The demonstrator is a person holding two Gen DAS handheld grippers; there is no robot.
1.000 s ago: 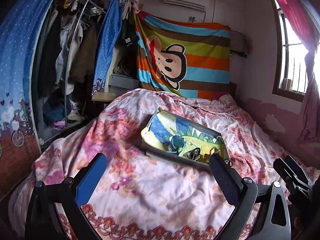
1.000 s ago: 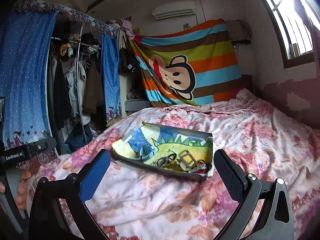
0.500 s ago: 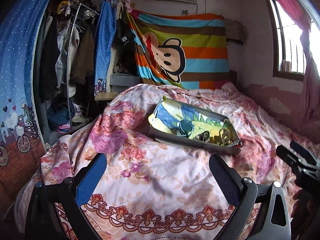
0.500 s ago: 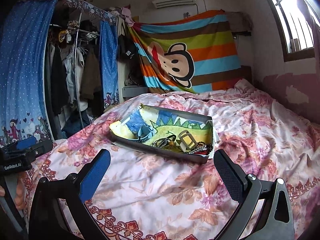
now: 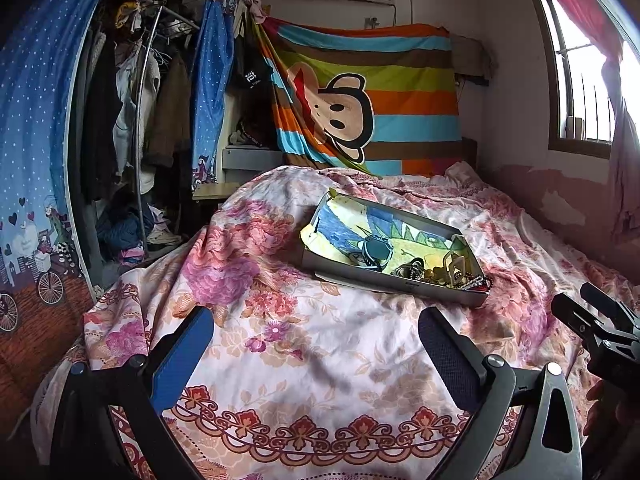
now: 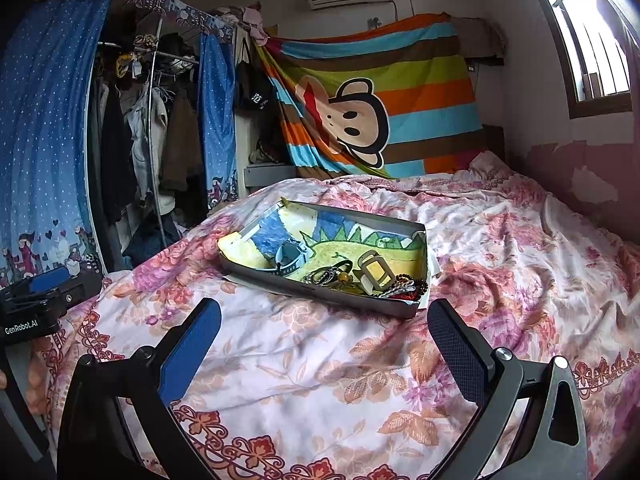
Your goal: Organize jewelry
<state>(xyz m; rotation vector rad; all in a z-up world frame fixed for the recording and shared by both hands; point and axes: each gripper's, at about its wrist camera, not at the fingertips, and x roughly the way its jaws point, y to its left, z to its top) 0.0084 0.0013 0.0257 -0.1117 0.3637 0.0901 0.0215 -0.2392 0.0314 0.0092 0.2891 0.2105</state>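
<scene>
Left claw (image 5: 316, 350): fingers spread wide, nothing held, positioned in the lower part of the left wrist view above the floral bedspread (image 5: 328, 360). Right claw (image 6: 324, 344): fingers likewise spread wide, nothing held, lower part of the right wrist view. Each unit appears at the edge of the other's view: the right claw at the lower right edge of the left view, the left claw at the lower left edge of the right view.

Ahead of both claws, well apart from the fingertips, a shallow grey tray (image 6: 320, 294) rests on the bedspread, lined with a coloured drawing. The jewelry (image 6: 360, 278) lies heaped in the tray's lower right end; a dark watch (image 6: 290, 256) lies apart from the heap, near the tray's middle. In the left view the tray (image 5: 384, 284) sits right of centre.

Beyond the bed: a striped monkey blanket (image 6: 372, 108) hangs at upper centre, an open wardrobe (image 6: 140, 140) at left, a window (image 6: 592, 40) at upper right.
</scene>
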